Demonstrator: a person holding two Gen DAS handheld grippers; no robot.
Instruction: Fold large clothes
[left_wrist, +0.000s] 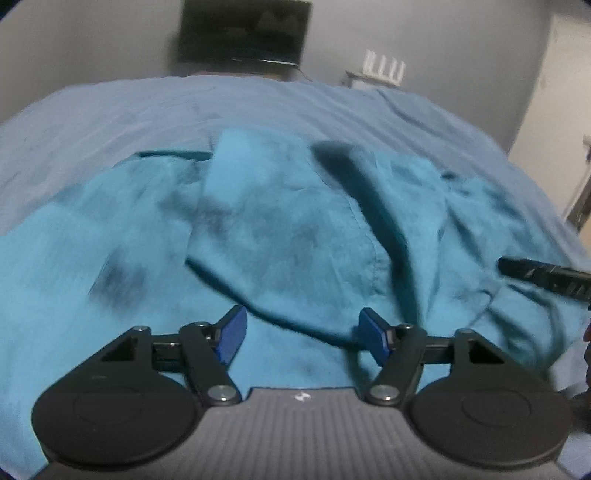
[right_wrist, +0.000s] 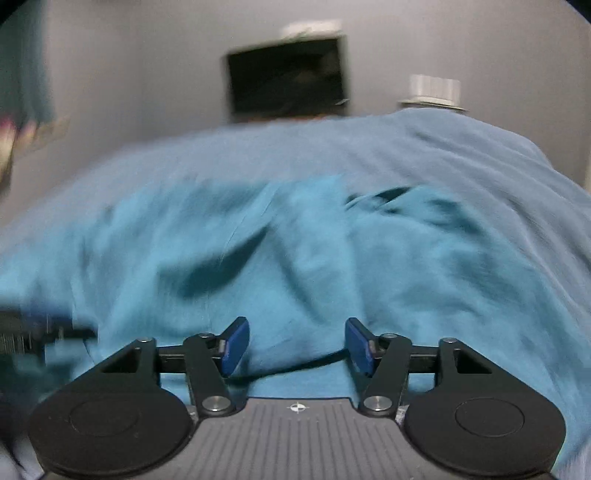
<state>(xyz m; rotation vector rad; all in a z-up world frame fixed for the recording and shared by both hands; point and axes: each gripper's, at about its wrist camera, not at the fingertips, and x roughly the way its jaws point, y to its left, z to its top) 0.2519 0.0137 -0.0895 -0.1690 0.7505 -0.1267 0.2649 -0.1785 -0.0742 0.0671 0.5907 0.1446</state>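
Grippers, left gripper (left_wrist: 302, 338) and right gripper (right_wrist: 297, 345), hover spread and empty over the teal garment (left_wrist: 280, 229); each should probably pinch a hem edge squarely.

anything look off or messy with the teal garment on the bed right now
Yes: the teal garment lies rumpled on the blue bedsheet, not flat. One panel is flopped over the middle at an angle with a raised, crooked edge, and deep creases bunch toward its right side.
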